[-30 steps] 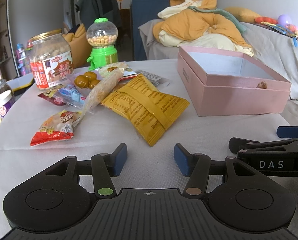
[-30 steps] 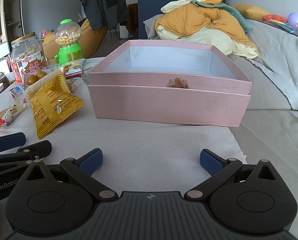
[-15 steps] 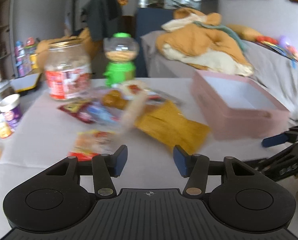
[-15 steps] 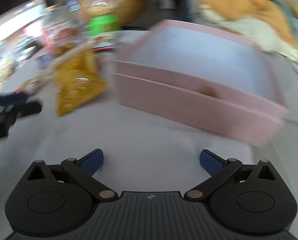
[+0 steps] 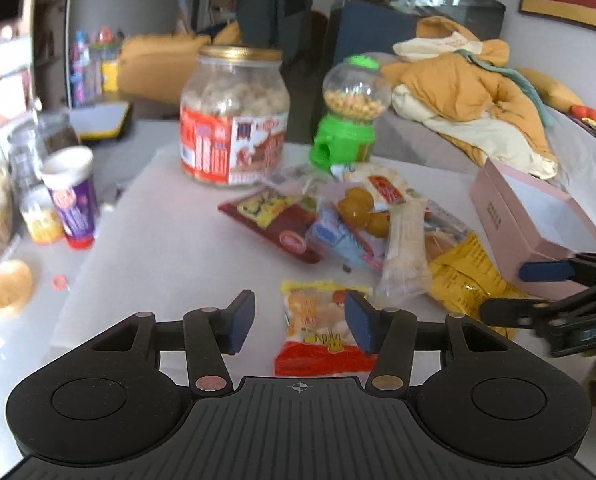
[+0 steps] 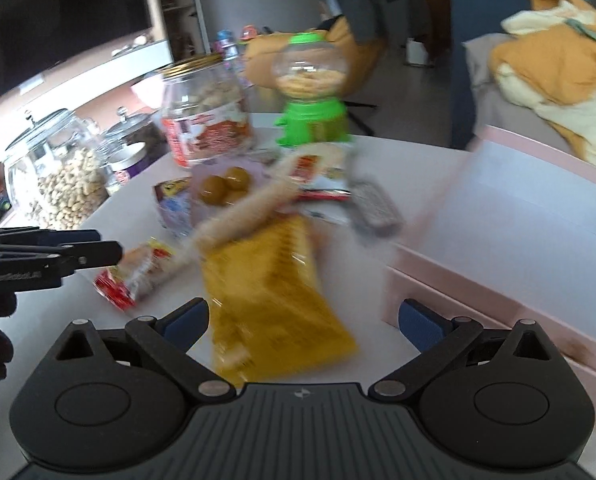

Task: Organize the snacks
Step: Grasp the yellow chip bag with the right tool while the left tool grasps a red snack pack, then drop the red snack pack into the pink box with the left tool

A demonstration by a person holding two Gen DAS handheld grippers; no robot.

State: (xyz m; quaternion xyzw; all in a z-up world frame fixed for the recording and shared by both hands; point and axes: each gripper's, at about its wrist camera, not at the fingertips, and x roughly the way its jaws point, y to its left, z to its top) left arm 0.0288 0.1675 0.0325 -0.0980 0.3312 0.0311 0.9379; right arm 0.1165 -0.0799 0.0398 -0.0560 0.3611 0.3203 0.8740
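A small red-and-orange snack packet [image 5: 317, 332] lies flat on the white table. My left gripper [image 5: 299, 320] hovers over it with its jaws closing and the blue pads clear of the wrapper. My right gripper [image 6: 303, 318] stands wide open above a yellow snack bag [image 6: 274, 292], with nothing pressed. An open pink box [image 6: 497, 220] sits to the right. More snacks [image 5: 361, 216] are piled between the packet and a peanut jar [image 5: 234, 116]. In the left wrist view the right gripper [image 5: 537, 288] shows in front of the pink box [image 5: 537, 216].
A green candy dispenser [image 5: 349, 120] stands behind the pile. Glass jars [image 6: 54, 176] and a purple cup [image 5: 72, 200] crowd the table's left edge. A heap of yellow clothing [image 5: 465, 92] lies on the sofa behind the box.
Both views swung left. My left gripper came over the small red-and-orange packet and its jaws narrowed a little. My right gripper left the front of the pink box and now sits over the yellow bag.
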